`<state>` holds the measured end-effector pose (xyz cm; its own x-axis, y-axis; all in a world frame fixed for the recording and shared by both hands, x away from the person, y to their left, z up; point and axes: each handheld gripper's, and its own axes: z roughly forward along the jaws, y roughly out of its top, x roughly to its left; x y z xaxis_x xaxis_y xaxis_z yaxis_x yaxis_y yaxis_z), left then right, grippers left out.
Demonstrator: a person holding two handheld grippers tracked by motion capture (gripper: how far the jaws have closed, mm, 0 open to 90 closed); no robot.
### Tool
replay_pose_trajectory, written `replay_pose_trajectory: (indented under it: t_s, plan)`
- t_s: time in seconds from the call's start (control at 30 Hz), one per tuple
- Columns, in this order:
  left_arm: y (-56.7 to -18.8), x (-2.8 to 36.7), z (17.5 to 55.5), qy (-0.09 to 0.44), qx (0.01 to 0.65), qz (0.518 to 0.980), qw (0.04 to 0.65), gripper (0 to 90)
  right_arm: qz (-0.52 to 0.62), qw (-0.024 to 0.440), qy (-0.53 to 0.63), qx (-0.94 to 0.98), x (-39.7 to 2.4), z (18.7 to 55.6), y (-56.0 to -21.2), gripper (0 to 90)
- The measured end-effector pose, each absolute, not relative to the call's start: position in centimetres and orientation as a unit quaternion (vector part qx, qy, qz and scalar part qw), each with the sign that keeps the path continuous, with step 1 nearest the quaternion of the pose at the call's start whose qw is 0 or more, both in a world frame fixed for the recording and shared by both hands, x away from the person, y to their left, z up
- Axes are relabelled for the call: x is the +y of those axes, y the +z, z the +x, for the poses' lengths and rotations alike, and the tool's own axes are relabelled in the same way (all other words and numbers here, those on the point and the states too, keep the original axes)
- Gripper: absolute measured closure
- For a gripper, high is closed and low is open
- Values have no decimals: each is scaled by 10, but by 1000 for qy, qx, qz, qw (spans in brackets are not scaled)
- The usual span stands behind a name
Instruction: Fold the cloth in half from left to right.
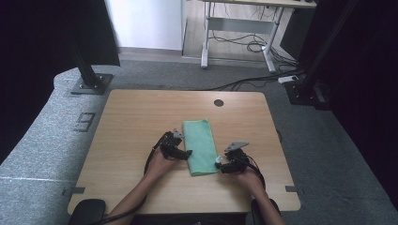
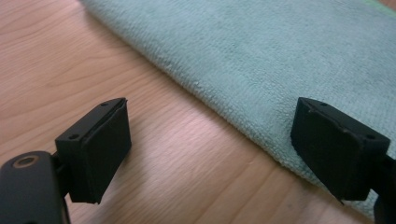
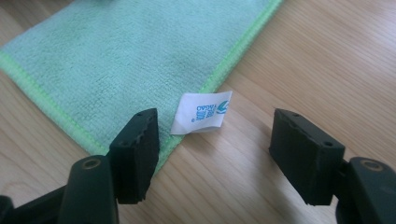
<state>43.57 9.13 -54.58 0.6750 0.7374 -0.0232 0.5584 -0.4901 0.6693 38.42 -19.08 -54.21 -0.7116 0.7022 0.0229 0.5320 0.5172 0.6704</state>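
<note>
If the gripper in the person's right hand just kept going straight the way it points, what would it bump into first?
Probably the white label at the green cloth's edge: it lies straight ahead between the right gripper's open jaws, though depth is hard to judge.

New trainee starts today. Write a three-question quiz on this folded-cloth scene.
1. True or false: the green cloth lies between the left gripper and the right gripper.
2. What sticks out from the cloth's edge by the right gripper? A) a white label B) a red button C) a zipper
3. What is the table top made of?

Key: 1 true. 2 A, the white label. 3 Wood.
</note>
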Motion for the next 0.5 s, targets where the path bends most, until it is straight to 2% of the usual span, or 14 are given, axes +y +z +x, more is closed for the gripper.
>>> replay_pose_trajectory:
  t_s: [0.5]
  plan:
    - [-546, 124, 444, 146, 402, 841, 330, 122, 343, 126, 343, 865, -150, 385, -544, 264]
